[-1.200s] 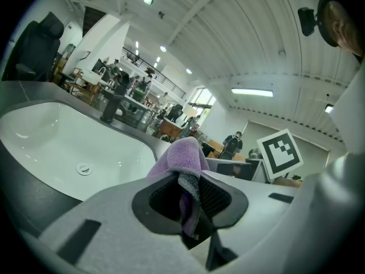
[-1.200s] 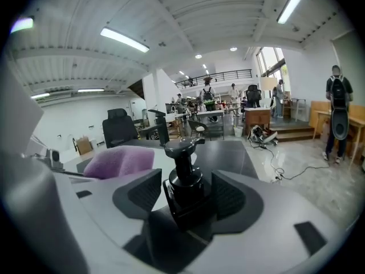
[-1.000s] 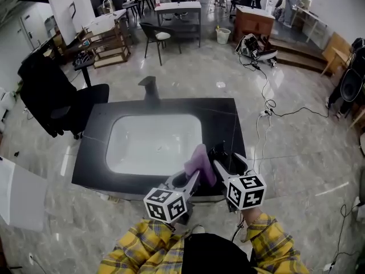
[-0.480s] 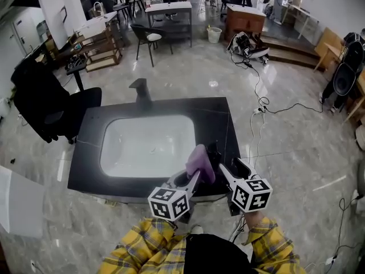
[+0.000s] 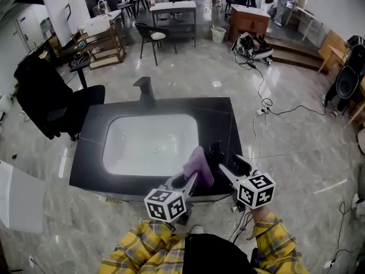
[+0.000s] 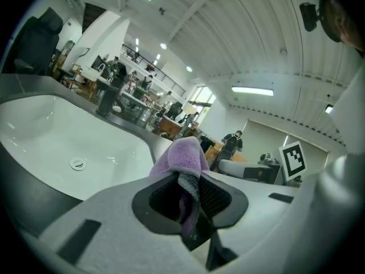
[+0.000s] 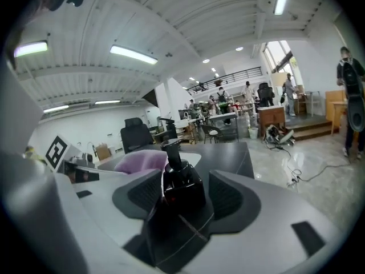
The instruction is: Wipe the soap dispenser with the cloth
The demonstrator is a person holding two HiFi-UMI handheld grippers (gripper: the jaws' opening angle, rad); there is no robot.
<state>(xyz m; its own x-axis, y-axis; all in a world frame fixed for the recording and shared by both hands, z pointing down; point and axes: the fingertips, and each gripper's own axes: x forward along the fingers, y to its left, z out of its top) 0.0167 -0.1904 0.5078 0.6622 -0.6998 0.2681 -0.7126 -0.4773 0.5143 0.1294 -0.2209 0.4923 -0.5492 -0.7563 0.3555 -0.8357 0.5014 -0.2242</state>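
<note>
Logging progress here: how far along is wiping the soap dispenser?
Done: the left claw is clamped on the purple cloth, and the right claw grips the black soap dispenser on the counter. In hand: the cloth sits right beside the dispenser; contact is unclear. Left: the wiping itself; nothing shows it wiped.

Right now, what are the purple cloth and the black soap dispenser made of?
Cloth: probably microfibre or fleece; its purple surface looks fuzzy and matte, and it folds softly.
Soap dispenser: likely hard plastic, though glass is possible; it is black, smooth and slightly glossy, with a rigid pump top.
</note>
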